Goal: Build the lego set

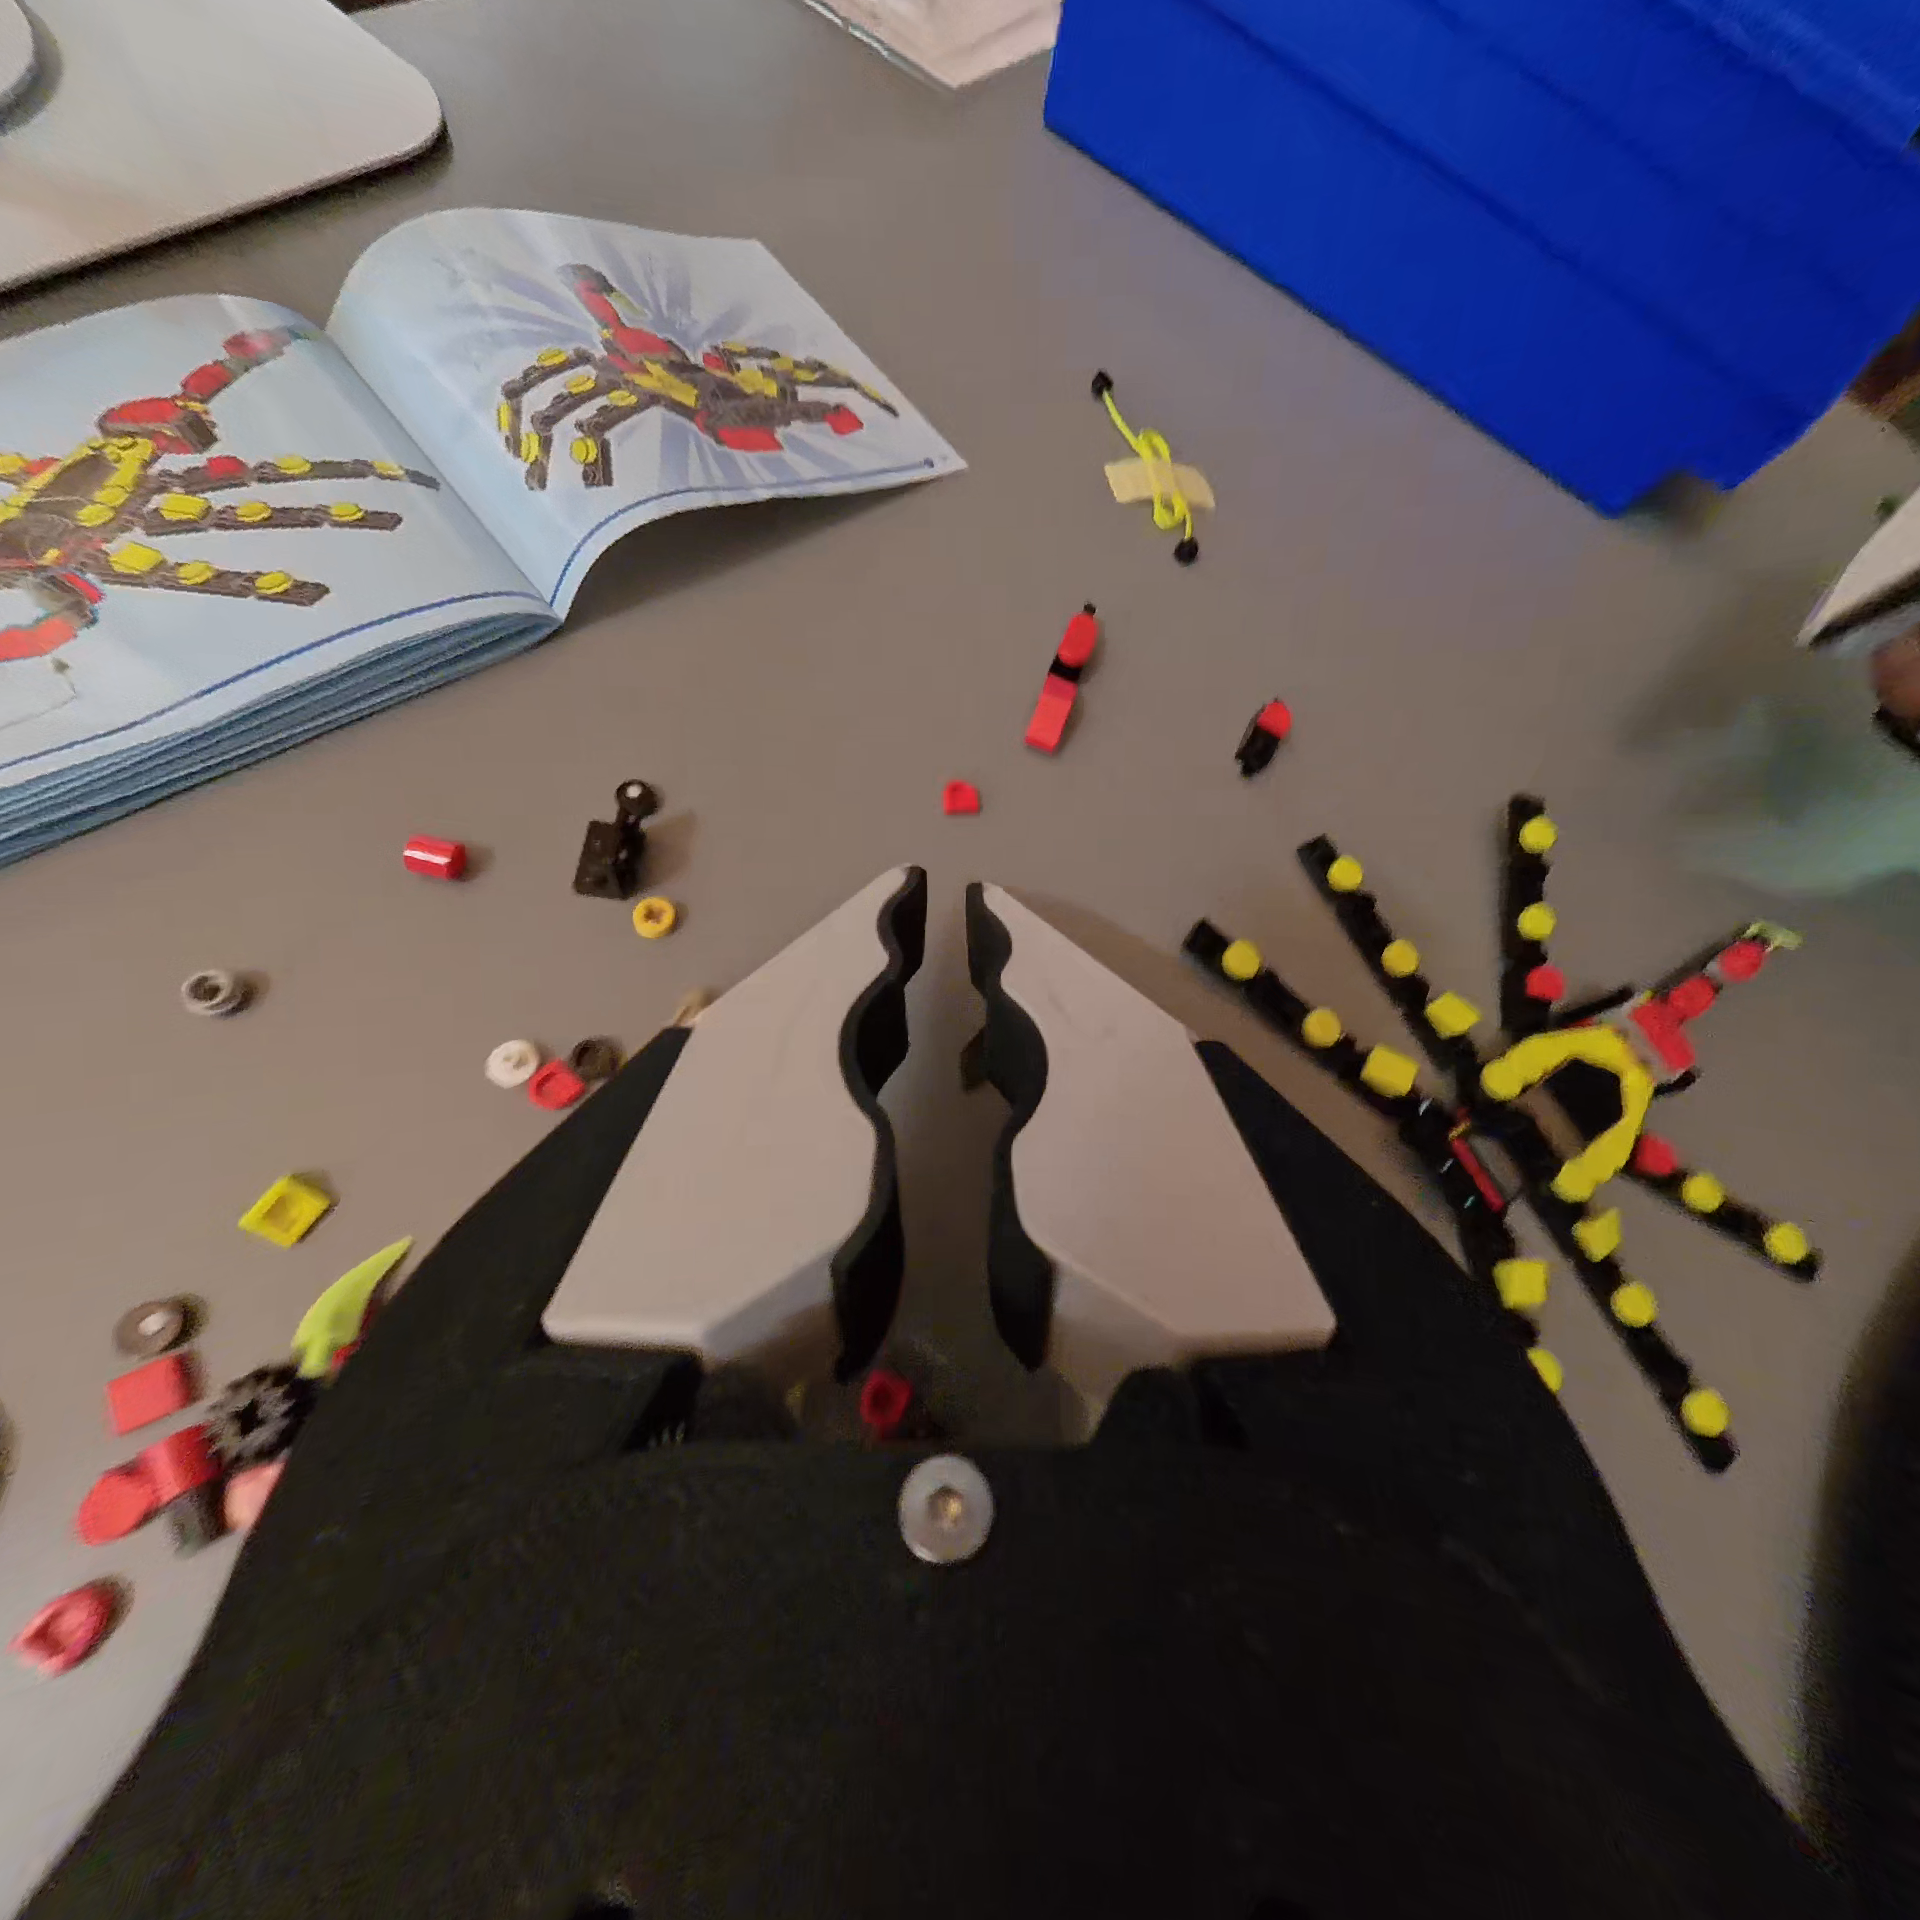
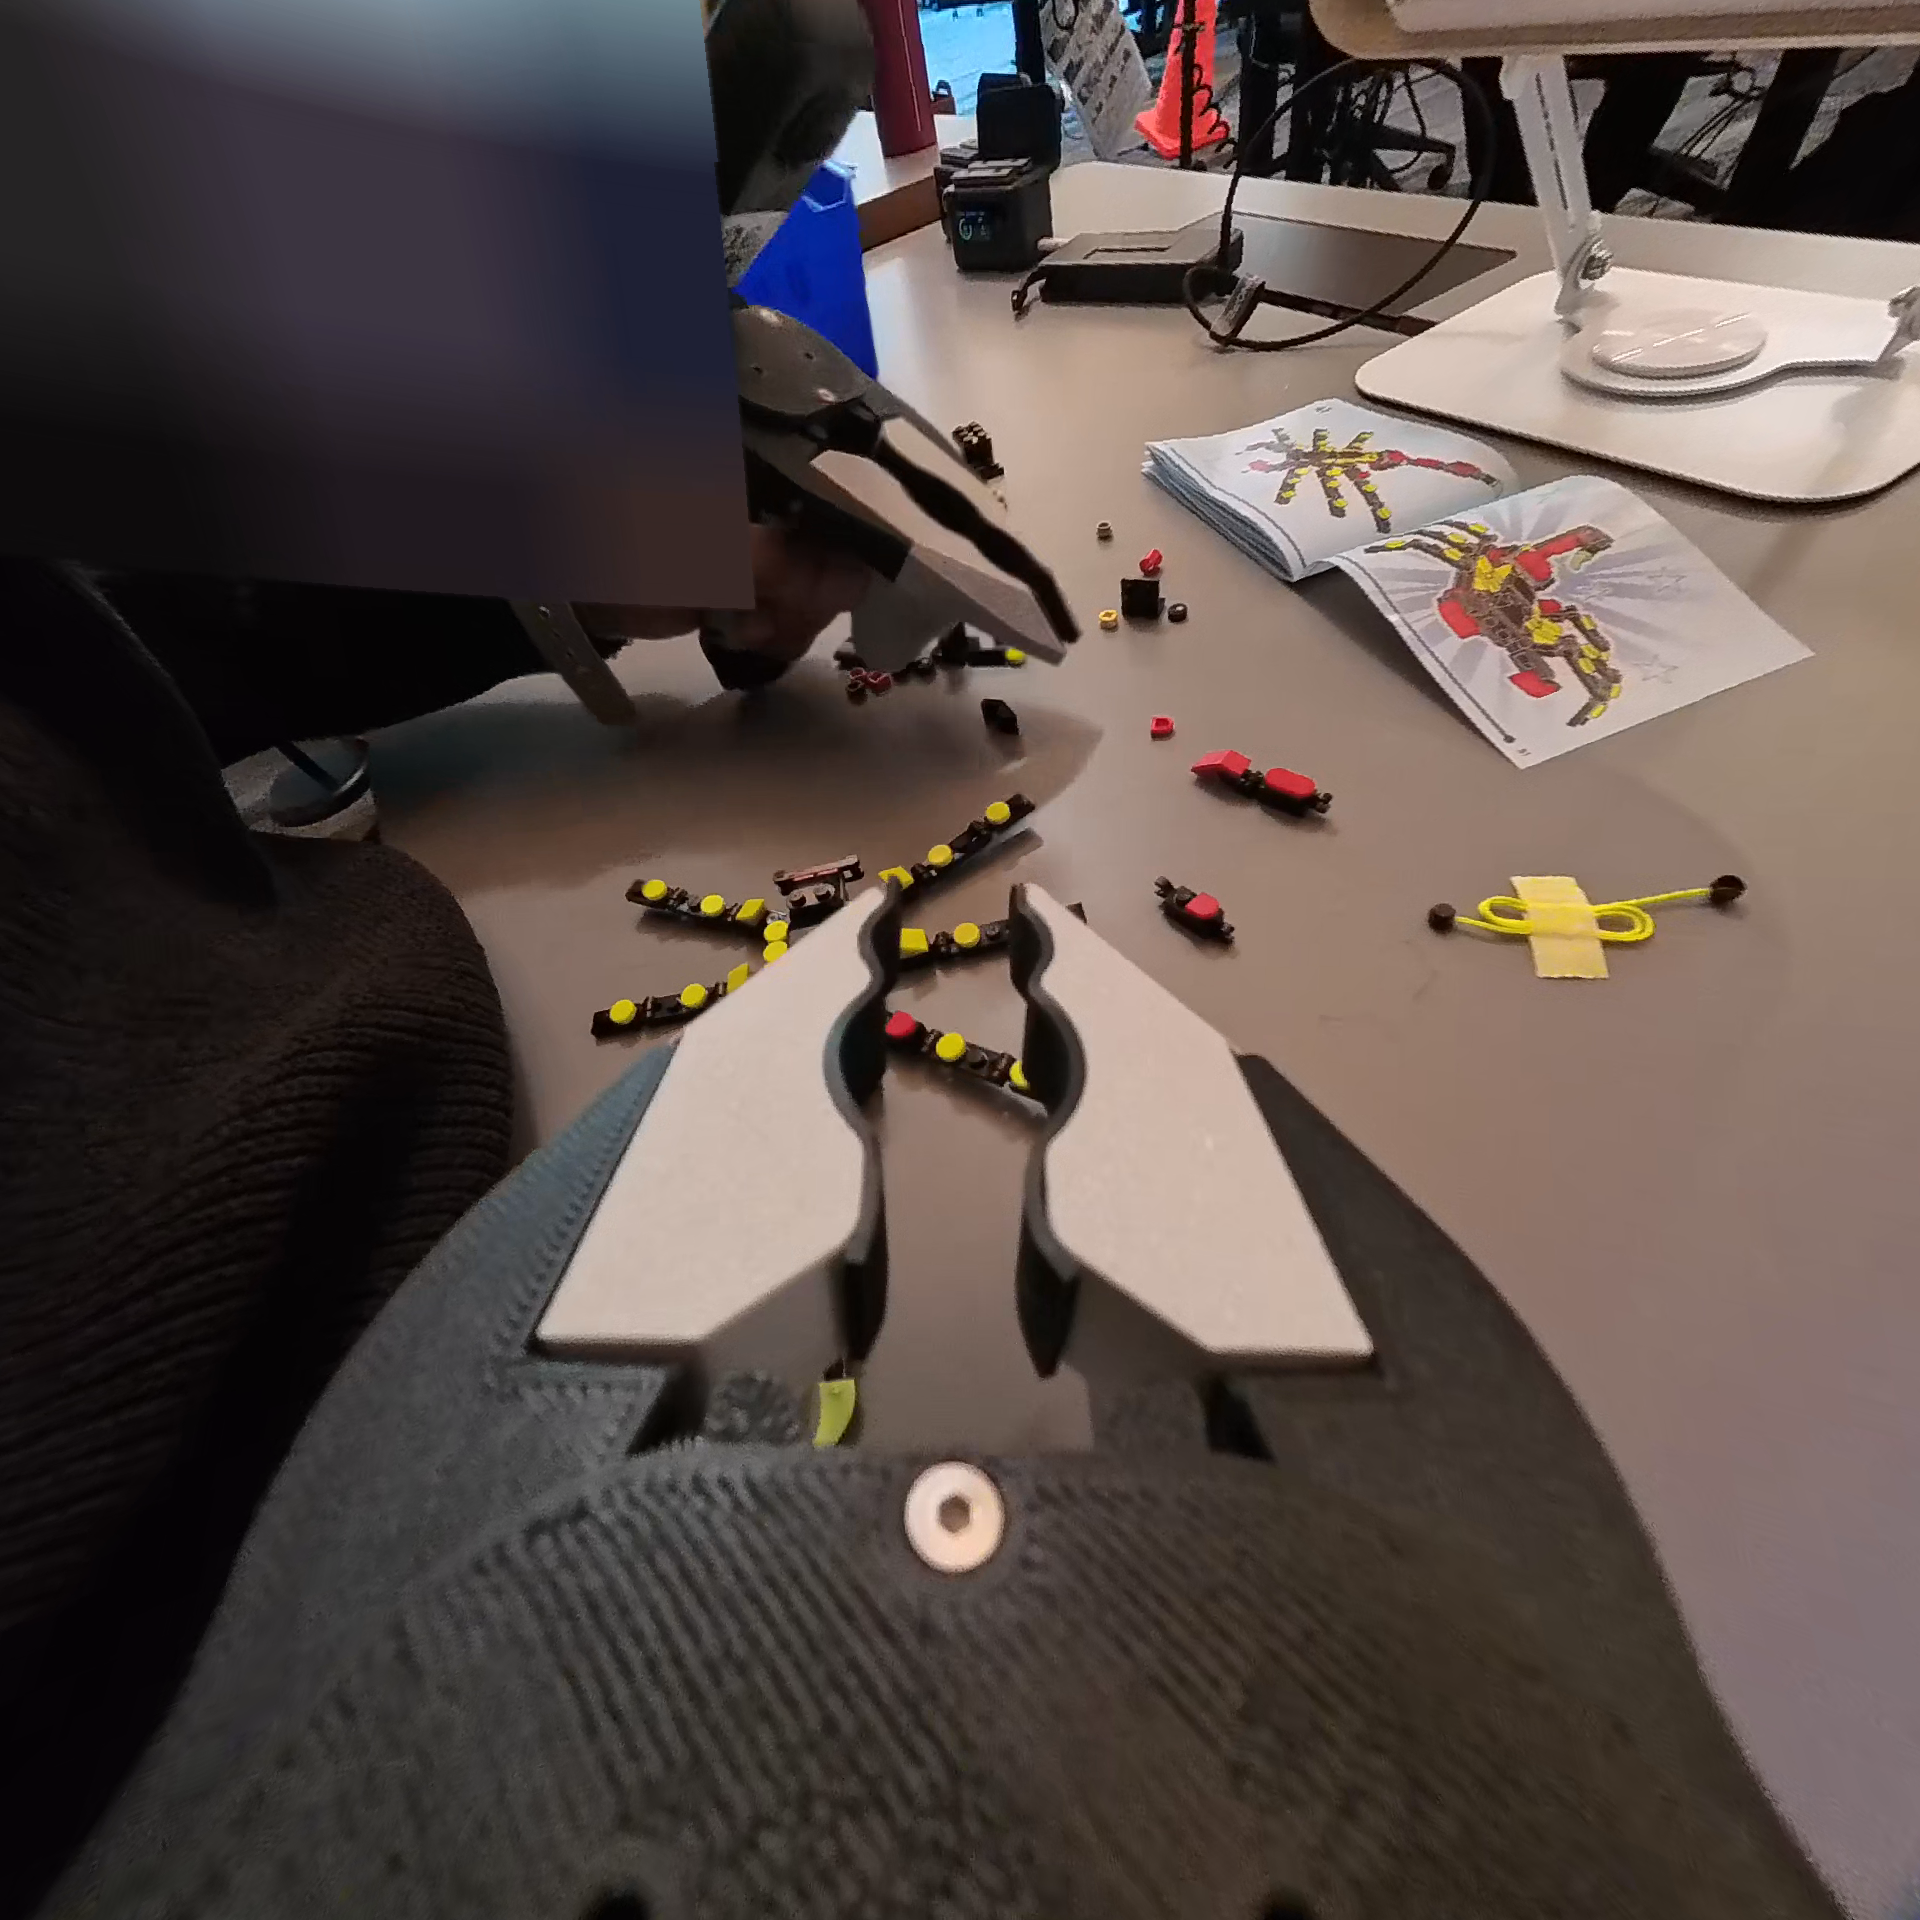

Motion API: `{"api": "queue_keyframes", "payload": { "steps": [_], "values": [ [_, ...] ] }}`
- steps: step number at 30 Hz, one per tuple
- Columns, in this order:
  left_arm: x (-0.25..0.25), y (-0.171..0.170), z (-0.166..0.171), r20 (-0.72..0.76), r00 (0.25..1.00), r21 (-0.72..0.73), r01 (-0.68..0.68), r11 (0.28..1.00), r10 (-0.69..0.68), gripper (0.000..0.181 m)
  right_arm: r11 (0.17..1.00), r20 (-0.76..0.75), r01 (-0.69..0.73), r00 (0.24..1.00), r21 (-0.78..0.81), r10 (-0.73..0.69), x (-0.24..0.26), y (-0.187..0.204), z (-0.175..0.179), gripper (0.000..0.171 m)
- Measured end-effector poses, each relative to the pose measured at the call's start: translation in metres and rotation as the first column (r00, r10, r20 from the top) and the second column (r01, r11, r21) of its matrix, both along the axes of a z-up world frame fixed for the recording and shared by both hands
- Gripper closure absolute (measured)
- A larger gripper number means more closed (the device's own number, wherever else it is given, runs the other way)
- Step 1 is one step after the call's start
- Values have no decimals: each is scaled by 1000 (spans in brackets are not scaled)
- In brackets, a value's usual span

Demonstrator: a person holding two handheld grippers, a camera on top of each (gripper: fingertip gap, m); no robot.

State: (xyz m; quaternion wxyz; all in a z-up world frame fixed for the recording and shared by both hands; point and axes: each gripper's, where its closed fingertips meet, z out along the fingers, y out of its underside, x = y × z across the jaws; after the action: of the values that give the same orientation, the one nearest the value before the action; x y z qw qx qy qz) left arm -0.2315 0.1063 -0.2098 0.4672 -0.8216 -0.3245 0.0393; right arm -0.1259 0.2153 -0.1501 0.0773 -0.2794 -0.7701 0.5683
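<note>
Nearest your right wrist camera, your right hand-held gripper (image 2: 948, 902) is spread and pinching nothing, poised low over the partly built model (image 2: 831, 940) on the grey counter (image 2: 1455, 1195); whether its tips touch a leg cannot be told. Your left hand-held gripper (image 1: 945, 883) has its fingers drawn close with a narrow gap and nothing visible between the tips, held above the counter amid loose pieces (image 1: 436, 857). The model (image 1: 1507, 1101) lies flat just right of that gripper, near the blue bin (image 1: 1455, 208). Its black legs with yellow studs fan outward from a central hub carrying a curved yellow piece, so no single long axis governs; individual legs run radially, several toward the left gripper. A red jointed segment (image 1: 1065, 681) lies separately, its long axis running away from the left camera, toward the taped yellow cord (image 1: 1153, 473). The open instruction booklet (image 1: 520, 436) shows the finished creature. Judged stage: body and legs are assembled, tail and claw sections not yet attached. Your next move likely calls for steadying the hub with the right gripper while the left picks a red segment, gripping across its narrow width.
</note>
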Motion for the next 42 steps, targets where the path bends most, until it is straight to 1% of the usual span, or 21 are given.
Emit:
{"api": "queue_keyframes", "payload": {
  "steps": [2,4,7,10,12,13,15,16,17,20,22,24,25,26,28,30,32,33,35,42],
  "values": [
    [-4,11,0,44,999,19,-17,1000,16,175,1000,6,0,1000,-2,0,-1,0,-1,153],
    [-7,19,-6,49,999,-34,-17,999,19,171,1000,13,-1,1000,-7,2,-1,0,-2,153],
    [-12,23,-21,3,1000,-160,-15,987,15,167,1000,15,-4,1000,-11,4,-1,0,-2,153],
    [-13,32,-24,-1,1000,-186,-2,982,2,166,1000,12,-3,1000,-12,4,-1,0,0,153],
    [-12,36,-25,18,1000,-184,0,983,3,168,1000,10,-4,1000,-13,4,0,1,0,153],
    [-11,36,-25,31,1000,-176,5,984,1,175,1000,8,-4,1000,-12,4,0,1,1,153],
    [-11,34,-22,48,999,-154,-8,988,15,177,1000,1,-2,1000,-8,2,0,1,1,153],
    [-10,34,-16,41,999,-117,-7,993,12,177,1000,-2,-1,1000,-6,1,0,1,2,153],
    [-8,34,-7,28,1000,-62,3,998,-1,177,1000,-6,0,1000,-4,0,-1,1,2,153],
    [-6,25,12,17,1000,44,-25,999,24,176,1000,-22,-2,1000,3,2,-1,1,3,153],
    [6,27,29,58,998,179,9,984,-20,177,1000,-36,-8,999,23,9,0,-1,1,152],
    [20,34,46,138,987,338,32,941,-84,177,997,-53,-8,999,78,12,0,-2,-5,153],
    [26,39,51,184,976,402,31,915,-114,177,991,-58,1,998,134,7,-2,-1,-12,153],
    [30,42,52,228,964,436,26,900,-138,177,979,-62,13,998,205,0,-4,1,-21,155],
    [42,50,45,264,947,432,55,900,-185,177,926,-91,62,995,373,-30,-11,9,-40,157],
    [50,56,35,243,947,381,104,919,-208,177,838,-158,115,987,534,-35,-18,21,-53,156],
    [59,61,34,221,946,355,149,923,-238,177,746,-232,167,973,644,-17,-21,30,-59,154],
    [62,64,35,214,944,354,163,921,-249,177,715,-262,183,965,674,1,-21,31,-60,153],
    [68,67,40,206,942,366,176,914,-264,177,686,-300,195,953,701,35,-20,30,-59,154],
    [76,72,48,201,940,391,182,902,-277,177,696,-305,172,950,697,71,-13,21,-57,154]
  ]
}}
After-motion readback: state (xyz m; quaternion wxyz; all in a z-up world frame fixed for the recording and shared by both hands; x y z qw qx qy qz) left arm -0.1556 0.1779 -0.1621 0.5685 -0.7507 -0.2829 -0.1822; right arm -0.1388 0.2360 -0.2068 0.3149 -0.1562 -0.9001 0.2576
